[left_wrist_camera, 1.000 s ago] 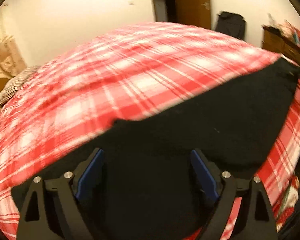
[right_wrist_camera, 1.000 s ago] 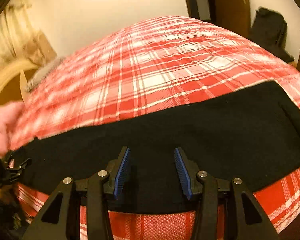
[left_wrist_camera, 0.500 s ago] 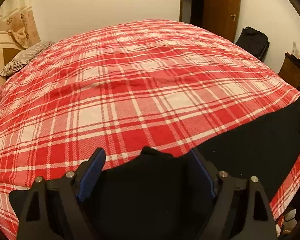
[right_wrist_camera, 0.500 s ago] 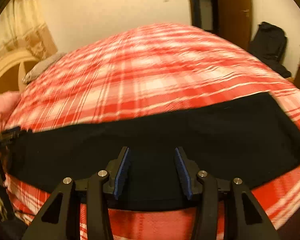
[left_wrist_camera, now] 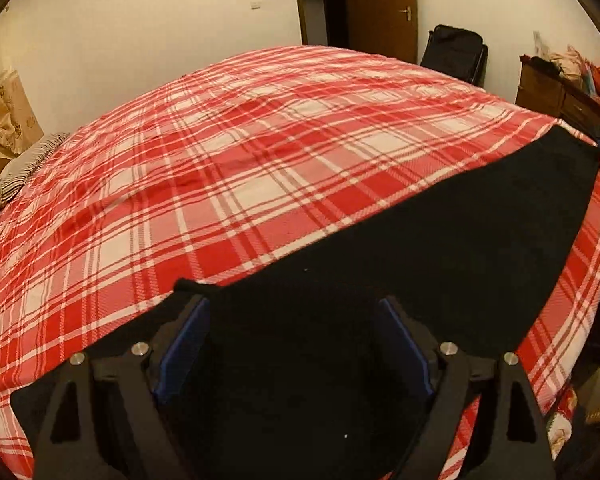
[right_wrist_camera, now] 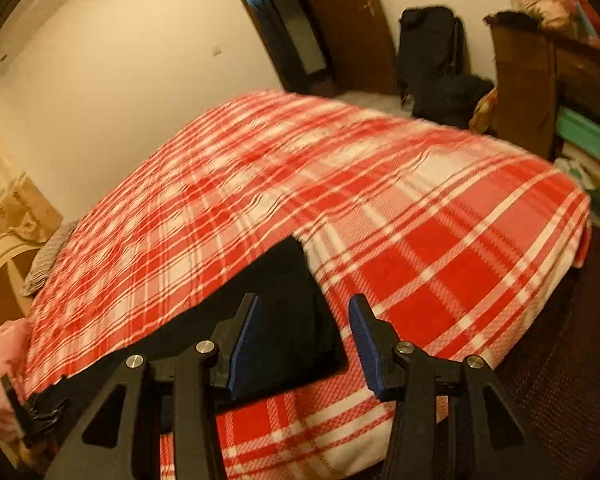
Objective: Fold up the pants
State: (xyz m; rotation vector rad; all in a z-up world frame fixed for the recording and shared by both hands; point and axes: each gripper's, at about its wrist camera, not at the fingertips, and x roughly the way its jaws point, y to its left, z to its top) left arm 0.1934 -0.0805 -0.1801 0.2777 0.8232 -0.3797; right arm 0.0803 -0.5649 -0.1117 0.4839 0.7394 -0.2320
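The black pants (left_wrist_camera: 440, 248) lie flat in a long strip along the near edge of the red plaid bed (left_wrist_camera: 260, 152). My left gripper (left_wrist_camera: 296, 344) is open and hovers over one end of the pants, a raised fabric corner (left_wrist_camera: 192, 286) by its left finger. In the right wrist view the other end of the pants (right_wrist_camera: 288, 300) lies on the bed (right_wrist_camera: 440, 240). My right gripper (right_wrist_camera: 304, 344) is open just above that end's corner, holding nothing. The left gripper (right_wrist_camera: 32, 412) shows at the far left there.
A striped pillow (left_wrist_camera: 24, 172) lies at the bed's far left. A dark bag (right_wrist_camera: 432, 52) stands by the wooden door (left_wrist_camera: 384, 4). A wooden cabinet (right_wrist_camera: 540, 80) with books stands right of the bed. The bed's edge drops to a dark floor (right_wrist_camera: 560, 380).
Both grippers stayed open. The right gripper has swung right, from the middle of the pants to their right end. The left view shifted back and forth over the left end.
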